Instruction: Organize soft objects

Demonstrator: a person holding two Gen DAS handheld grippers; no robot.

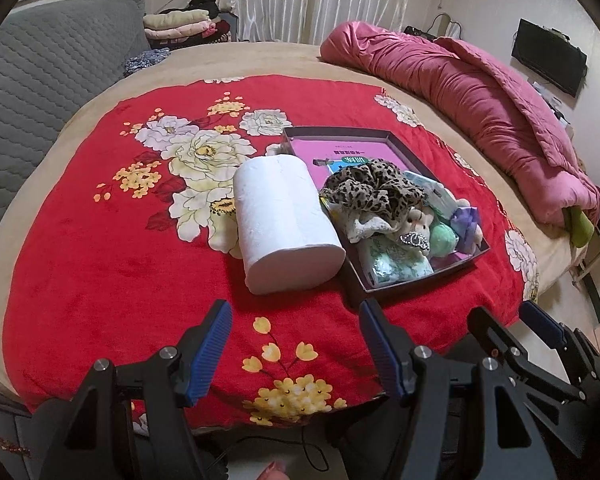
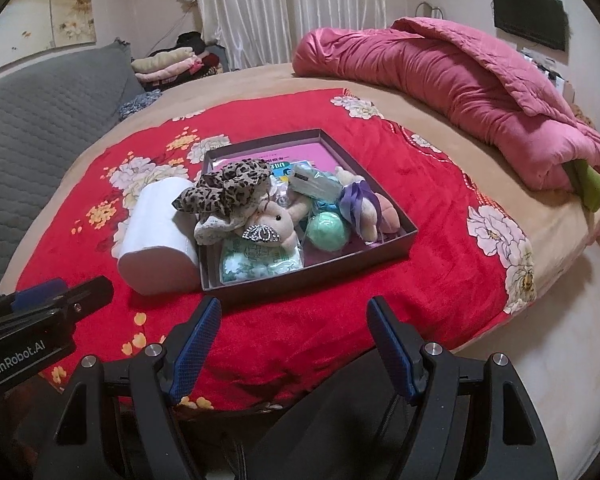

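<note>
A shallow dark box (image 1: pixel 420 280) (image 2: pixel 300 280) lies on the red flowered blanket. It holds a leopard-print scrunchie (image 1: pixel 374 188) (image 2: pixel 224 188), a plush toy (image 2: pixel 278 220), a green ball (image 1: pixel 444 236) (image 2: pixel 327 233), a tissue pack (image 1: pixel 396 266) (image 2: pixel 260 260) and other soft bits. A white paper roll (image 1: pixel 286 224) (image 2: pixel 158 244) lies against the box's left side. My left gripper (image 1: pixel 296 352) stands open with nothing in it, near the blanket's front edge below the roll. My right gripper (image 2: pixel 292 344) is open too, empty, in front of the box.
A rolled pink quilt (image 1: pixel 480 104) (image 2: pixel 460 96) lies along the bed's far right. A grey quilted headboard (image 1: pixel 40 80) stands at left, folded clothes (image 1: pixel 180 24) behind it. The red blanket (image 1: pixel 100 260) covers a tan sheet; the bed edge drops off at right.
</note>
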